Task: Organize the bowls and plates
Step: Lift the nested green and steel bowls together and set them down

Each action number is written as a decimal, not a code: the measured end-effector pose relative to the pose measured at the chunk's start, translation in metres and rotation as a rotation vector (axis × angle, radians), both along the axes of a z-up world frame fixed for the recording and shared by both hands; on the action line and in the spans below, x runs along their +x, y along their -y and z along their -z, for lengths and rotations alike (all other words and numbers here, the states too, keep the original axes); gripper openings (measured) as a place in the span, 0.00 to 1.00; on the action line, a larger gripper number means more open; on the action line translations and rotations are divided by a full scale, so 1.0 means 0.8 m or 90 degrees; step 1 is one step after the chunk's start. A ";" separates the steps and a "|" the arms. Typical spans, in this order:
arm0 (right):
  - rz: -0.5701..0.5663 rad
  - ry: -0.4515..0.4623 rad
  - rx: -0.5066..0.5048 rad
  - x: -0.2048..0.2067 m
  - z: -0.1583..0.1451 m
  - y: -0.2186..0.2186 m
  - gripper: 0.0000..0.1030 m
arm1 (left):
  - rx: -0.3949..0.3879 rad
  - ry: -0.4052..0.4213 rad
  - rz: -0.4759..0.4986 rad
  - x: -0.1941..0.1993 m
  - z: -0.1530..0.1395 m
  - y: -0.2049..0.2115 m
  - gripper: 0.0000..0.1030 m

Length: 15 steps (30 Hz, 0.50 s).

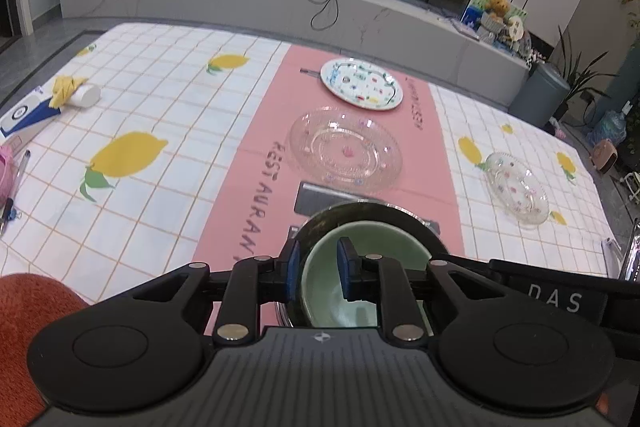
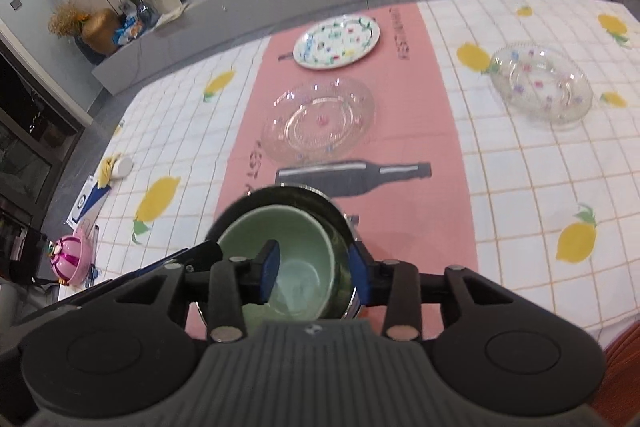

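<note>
**newbie:** Looking through your left wrist cam first, what am I seeing?

**regular:** Your left gripper straddles the left rim of the pale green bowl, a smooth glazed one nested inside a darker, shiny bowl. One blue pad sits outside the rim, the other inside, with a sliver of gap around the wall, so your jaws are slightly apart, not pinching. Further up the pink paper strip you've got a round ribbed clear glass plate, then a white ceramic plate with coloured dots. A smaller glass dish sits off right on the lemon-print checked cloth.

**newbie:** And your right cam?

**regular:** Same stack, other side. Your right gripper has its jaws parted wider, across the right edge of the green bowl and the dark bowl. Whether a pad touches, can't tell, it's blurry there. Glass plate, dotted plate and small glass dish lie beyond. A shiny pink round thing sits at the cloth's left edge.
</note>
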State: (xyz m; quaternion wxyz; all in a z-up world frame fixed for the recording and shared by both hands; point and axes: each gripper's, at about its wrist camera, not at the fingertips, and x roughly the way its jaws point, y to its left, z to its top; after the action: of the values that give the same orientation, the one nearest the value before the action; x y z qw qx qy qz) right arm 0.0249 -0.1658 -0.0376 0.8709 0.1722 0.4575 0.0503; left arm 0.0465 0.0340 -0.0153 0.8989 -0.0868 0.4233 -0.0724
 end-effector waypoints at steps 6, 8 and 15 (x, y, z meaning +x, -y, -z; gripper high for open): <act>0.010 0.023 0.017 -0.008 -0.006 0.010 0.56 | -0.025 0.023 -0.002 -0.007 -0.005 -0.010 0.42; 0.018 0.031 0.030 -0.011 -0.006 0.016 0.63 | -0.038 0.030 -0.012 -0.009 -0.004 -0.017 0.55; 0.077 -0.013 0.117 -0.009 0.032 0.048 0.73 | -0.164 -0.020 -0.096 -0.008 0.031 -0.056 0.69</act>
State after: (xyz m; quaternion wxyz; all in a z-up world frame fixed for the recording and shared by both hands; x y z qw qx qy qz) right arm 0.0181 -0.2039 -0.0632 0.8484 0.2788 0.4484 0.0378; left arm 0.0397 0.0788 -0.0403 0.8764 -0.2340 0.4170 -0.0566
